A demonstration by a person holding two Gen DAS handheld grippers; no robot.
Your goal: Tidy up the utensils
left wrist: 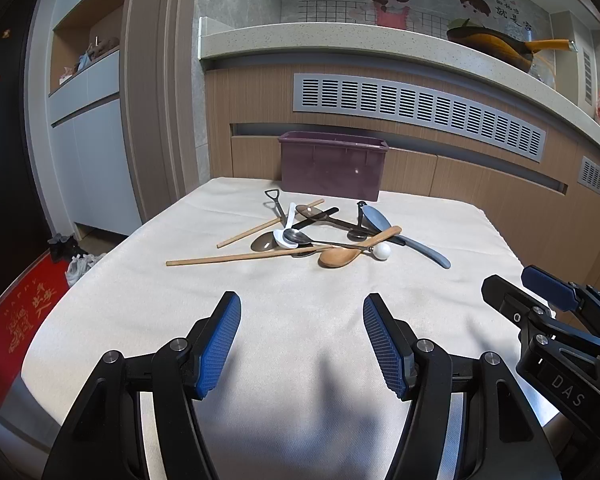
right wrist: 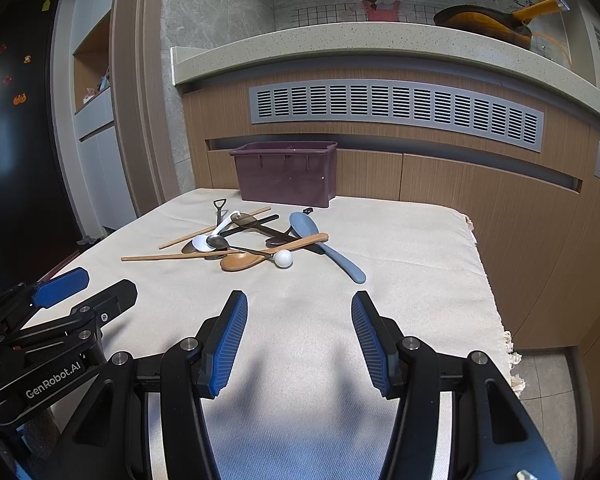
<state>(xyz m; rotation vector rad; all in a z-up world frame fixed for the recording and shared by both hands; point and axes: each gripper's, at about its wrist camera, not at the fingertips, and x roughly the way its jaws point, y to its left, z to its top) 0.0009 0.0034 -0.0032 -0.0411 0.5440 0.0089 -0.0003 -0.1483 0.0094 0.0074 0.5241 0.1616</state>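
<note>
A heap of utensils lies mid-table: a wooden spoon (left wrist: 340, 255) (right wrist: 244, 261), a blue-grey spoon (left wrist: 404, 236) (right wrist: 324, 246), a metal spoon with a white ball end (left wrist: 383, 251) (right wrist: 283, 258), a white spoon (left wrist: 285, 232) (right wrist: 210, 237), dark spoons and wooden chopsticks (left wrist: 240, 257) (right wrist: 168, 257). A purple bin (left wrist: 332, 166) (right wrist: 286, 174) stands behind the heap. My left gripper (left wrist: 302, 340) (right wrist: 86, 286) is open and empty, near the table's front. My right gripper (right wrist: 299, 338) (left wrist: 528, 284) is open and empty beside it.
The table carries a cream cloth (left wrist: 300, 360) (right wrist: 420, 260). Wooden cabinets with a grey vent (left wrist: 420, 108) and a counter with a pan (left wrist: 496, 46) stand behind. A red mat (left wrist: 16, 324) and shoes (left wrist: 76, 264) lie on the floor at left.
</note>
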